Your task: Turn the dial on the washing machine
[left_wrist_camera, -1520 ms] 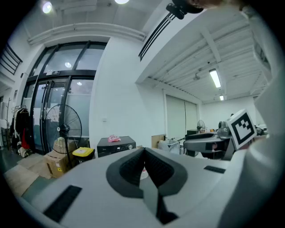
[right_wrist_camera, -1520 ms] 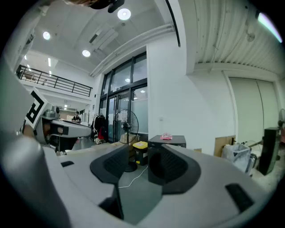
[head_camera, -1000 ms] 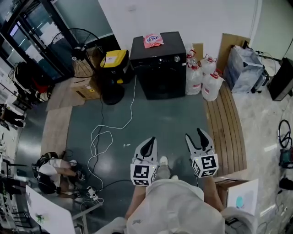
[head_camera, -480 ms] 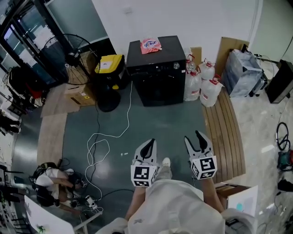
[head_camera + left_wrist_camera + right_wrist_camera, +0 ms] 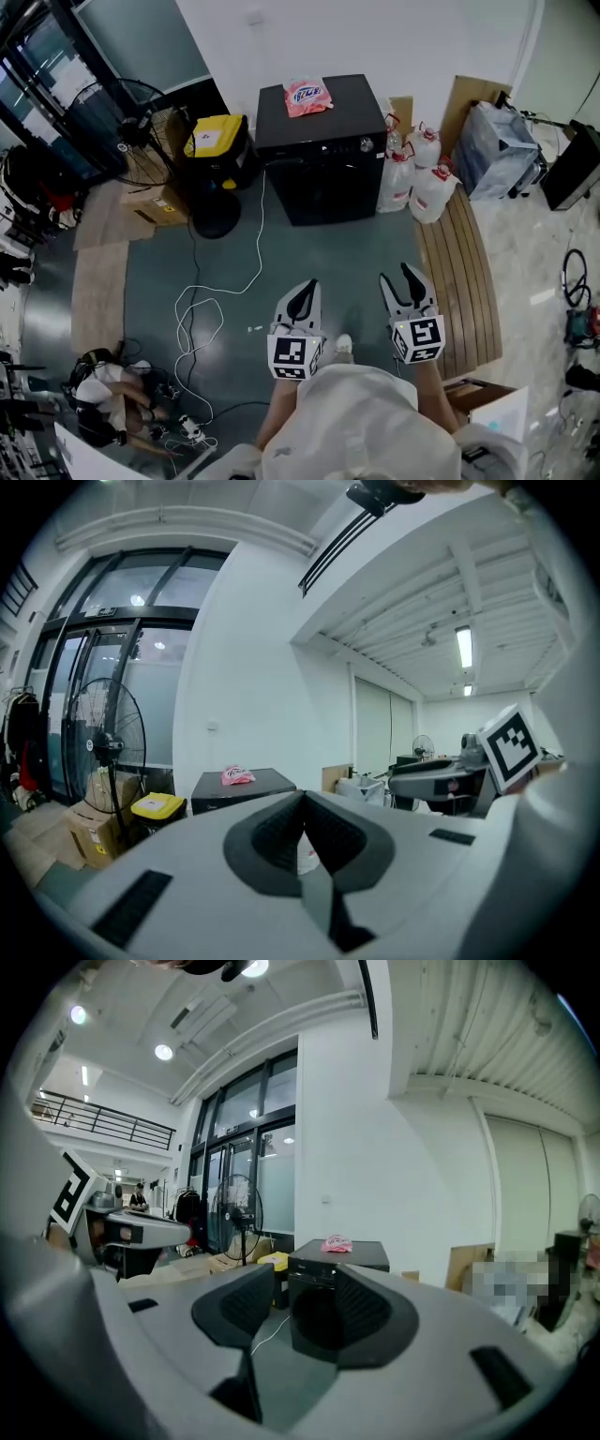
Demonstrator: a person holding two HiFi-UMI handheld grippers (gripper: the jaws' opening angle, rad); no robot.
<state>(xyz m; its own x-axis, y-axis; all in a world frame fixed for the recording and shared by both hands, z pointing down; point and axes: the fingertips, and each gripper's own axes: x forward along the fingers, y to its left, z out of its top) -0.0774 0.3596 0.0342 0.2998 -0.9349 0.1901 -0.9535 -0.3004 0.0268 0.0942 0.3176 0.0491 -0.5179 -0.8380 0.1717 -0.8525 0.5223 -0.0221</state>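
The black washing machine [image 5: 323, 178] stands against the far wall, a pink bag [image 5: 307, 96] on its top. Its small round dial [image 5: 366, 144] sits at the right of the control strip. Both grippers are held low in front of the person, far short of the machine. My left gripper [image 5: 305, 298] is shut and empty, its jaws meeting [image 5: 302, 799]. My right gripper [image 5: 401, 281] has a narrow gap between its jaws, which are closing with nothing between them [image 5: 281, 1290]. The machine [image 5: 328, 1262] shows far off through that gap.
A black bin with a yellow lid [image 5: 216, 141] and a standing fan [image 5: 117, 103] are left of the machine. White jugs [image 5: 412, 173] and a wrapped bundle [image 5: 492, 141] are right of it. A white cable [image 5: 202, 291] loops on the floor. Wooden slats [image 5: 459, 262] run along the right.
The machine has shifted slightly lower and left in the head view as the person moves. Both grippers stay in front of the body.
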